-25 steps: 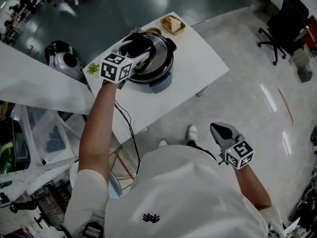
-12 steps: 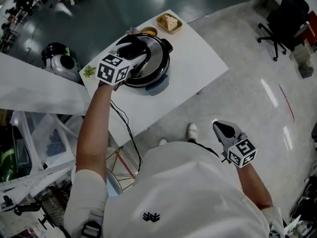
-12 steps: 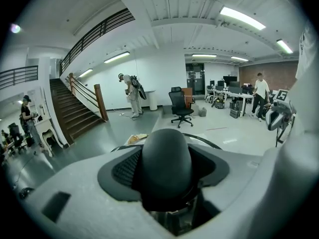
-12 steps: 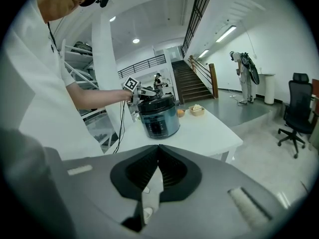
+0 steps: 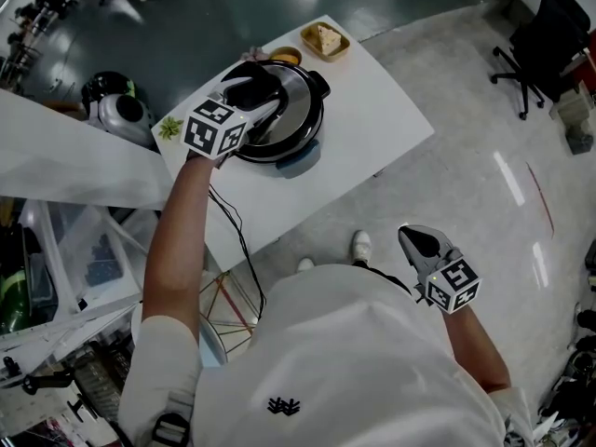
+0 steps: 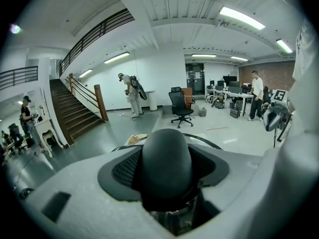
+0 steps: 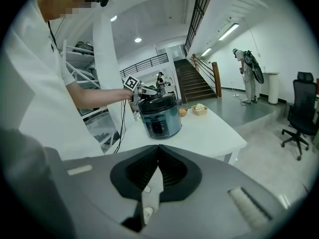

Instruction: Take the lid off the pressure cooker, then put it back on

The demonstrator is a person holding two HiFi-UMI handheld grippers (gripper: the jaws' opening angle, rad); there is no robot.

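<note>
Grip set, and lift-off looks next!

The white rectangular surface (image 5: pixel 372 128) spreads beneath the left tool (image 5: pixel 256 91) and carries the blue-grey cylindrical pressure cooker (image 7: pixel 159 116) directly under it. The round steel lid (image 5: pixel 303 115) sits on the pot, not yet off. That tool's jaws have just been closing and pinch the black domed knob (image 6: pixel 167 163) between them, the natural lifting point. The right tool (image 5: pixel 419 243), pressed together and empty, hangs well back from the cooker, out of the way.

Left gripper (image 6: pixel 167 172) jaws just closed — clamped on black lid knob (image 6: pixel 166 156).
</note>
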